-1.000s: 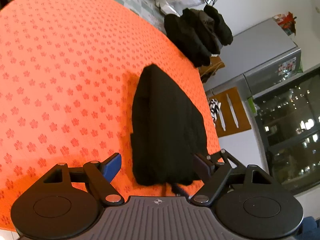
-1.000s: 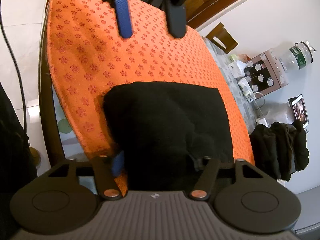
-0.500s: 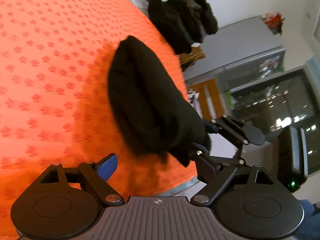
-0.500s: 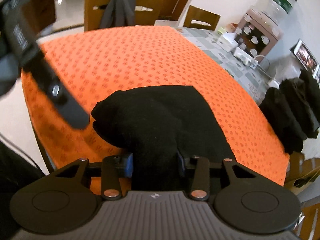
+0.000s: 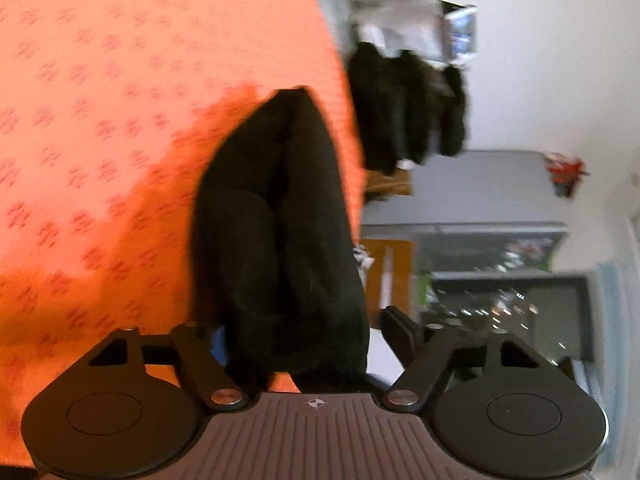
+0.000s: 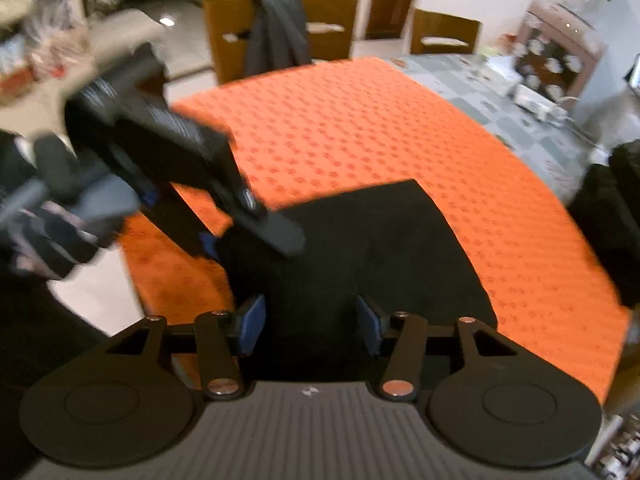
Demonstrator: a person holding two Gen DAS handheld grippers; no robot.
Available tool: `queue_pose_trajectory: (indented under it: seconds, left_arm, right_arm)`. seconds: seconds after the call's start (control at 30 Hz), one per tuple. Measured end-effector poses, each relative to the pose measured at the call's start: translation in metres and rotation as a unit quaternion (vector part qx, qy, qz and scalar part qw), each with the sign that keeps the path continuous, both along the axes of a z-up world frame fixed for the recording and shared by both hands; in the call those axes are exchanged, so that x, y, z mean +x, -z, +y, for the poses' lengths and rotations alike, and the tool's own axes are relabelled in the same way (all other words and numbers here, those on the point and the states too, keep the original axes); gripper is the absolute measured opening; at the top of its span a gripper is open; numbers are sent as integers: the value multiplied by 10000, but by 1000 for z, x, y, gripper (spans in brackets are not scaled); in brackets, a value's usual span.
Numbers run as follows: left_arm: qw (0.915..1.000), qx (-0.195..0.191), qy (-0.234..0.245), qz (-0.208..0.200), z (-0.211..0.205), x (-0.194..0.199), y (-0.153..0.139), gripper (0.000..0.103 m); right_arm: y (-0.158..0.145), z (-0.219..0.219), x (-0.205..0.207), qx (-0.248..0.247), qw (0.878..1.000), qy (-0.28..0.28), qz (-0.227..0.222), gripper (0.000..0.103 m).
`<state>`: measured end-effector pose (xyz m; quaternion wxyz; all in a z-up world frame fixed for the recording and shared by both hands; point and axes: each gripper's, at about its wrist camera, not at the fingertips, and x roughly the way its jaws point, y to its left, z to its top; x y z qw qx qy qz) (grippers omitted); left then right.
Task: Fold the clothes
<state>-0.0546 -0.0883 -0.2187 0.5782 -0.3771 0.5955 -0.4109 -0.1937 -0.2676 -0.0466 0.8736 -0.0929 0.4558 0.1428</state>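
A black folded garment (image 5: 280,220) lies near the edge of the orange patterned mat (image 5: 100,120), its near end raised. My left gripper (image 5: 308,336) has that end between its jaws, which are closing. The left pad is hidden behind the cloth and the right finger (image 5: 400,332) stands clear of it. In the right wrist view the garment (image 6: 380,248) runs up from the mat (image 6: 340,128) into my right gripper (image 6: 310,326). Its blue pads (image 6: 250,326) sit against the cloth while the jaws are opening. The left gripper (image 6: 244,240) straddles the garment's left corner.
Dark clothes (image 5: 404,112) hang just past the mat's far edge and show again at the right (image 6: 616,220). Wooden chairs, one draped with a grey garment (image 6: 276,28), stand behind the table. A grey checked tablecloth (image 6: 500,92) carries small items. The floor drops off at the left.
The right gripper has lifted the garment's near end and widened slightly. The left gripper has rolled and come in from the side, so the cloth now sits between its narrowing jaws.
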Motion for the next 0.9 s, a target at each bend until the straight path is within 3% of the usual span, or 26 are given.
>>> queue_pose_trajectory:
  seconds: [0.13,0.2,0.47,0.67,0.77,0.8,0.87,0.9]
  left_arm:
    - [9986,363,-358,100,-2,-3,1,66]
    - [9972,540,-502,75,-4,-4,0,67]
    - [9858,984,-1355,115,-4,-22,-5,74]
    - [9751,1243,-1832,97,-13,-34,-7,80]
    - [9698,1354,-2030,10,-16,-39,-11,73]
    - [9679,1396,-2091,-37,-17,-41,-13,65]
    - [9652,1485,-2149,-144,-17,-43,-20,54]
    - [9641,1540,-2155,-201,-18,-43,-23,50]
  right_arm:
    - [-24,-55,3,801,9965,177,-142,74]
    - [-24,-91,14,1090,9932,392,-143,76]
    - [44,-192,67,1856,9807,577,220,81]
    - [98,-214,105,2349,9683,446,726,83]
    - [112,-214,112,2766,9564,369,860,84]
    - [113,-214,112,2809,9553,398,836,83]
    - [115,-214,110,2814,9555,468,755,70]
    - [112,-213,109,2785,9566,545,667,53]
